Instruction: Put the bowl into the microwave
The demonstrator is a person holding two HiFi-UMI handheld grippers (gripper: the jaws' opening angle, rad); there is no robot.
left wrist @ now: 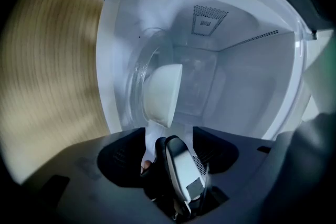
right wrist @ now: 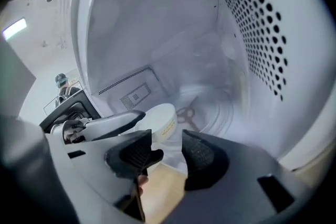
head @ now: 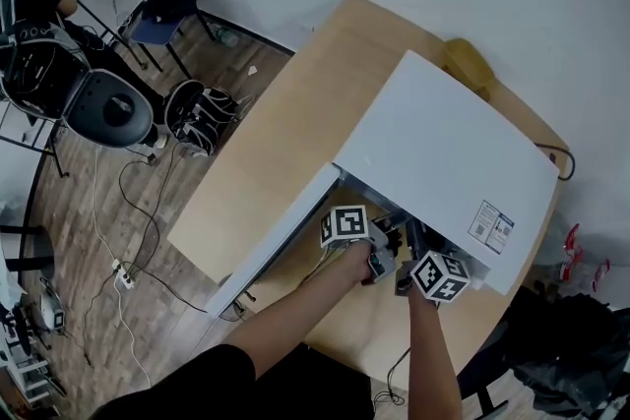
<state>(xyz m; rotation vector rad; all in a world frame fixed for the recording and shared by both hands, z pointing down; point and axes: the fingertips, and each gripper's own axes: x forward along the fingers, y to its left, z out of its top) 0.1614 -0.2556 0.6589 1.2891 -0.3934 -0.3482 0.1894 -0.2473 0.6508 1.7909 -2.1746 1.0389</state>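
Pale wooden tabletop (head: 295, 113) holds a white box microwave (head: 453, 152), round white bowl (left wrist: 164, 93) inside. Left hand-held gripper (left wrist: 169, 135) is spread; right hand-held gripper (right wrist: 167, 139) is spread too.

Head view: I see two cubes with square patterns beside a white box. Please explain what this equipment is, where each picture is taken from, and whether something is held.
There is no robot: a person holds a two-jaw gripper in each hand; the cubes are parts of them. The head view looks down on a white microwave oven, door open, on a wooden table. Cameras on the left gripper and the right gripper look into it. A round white bowl stands on the glass turntable. Both pairs of jaws are apart and hold nothing.
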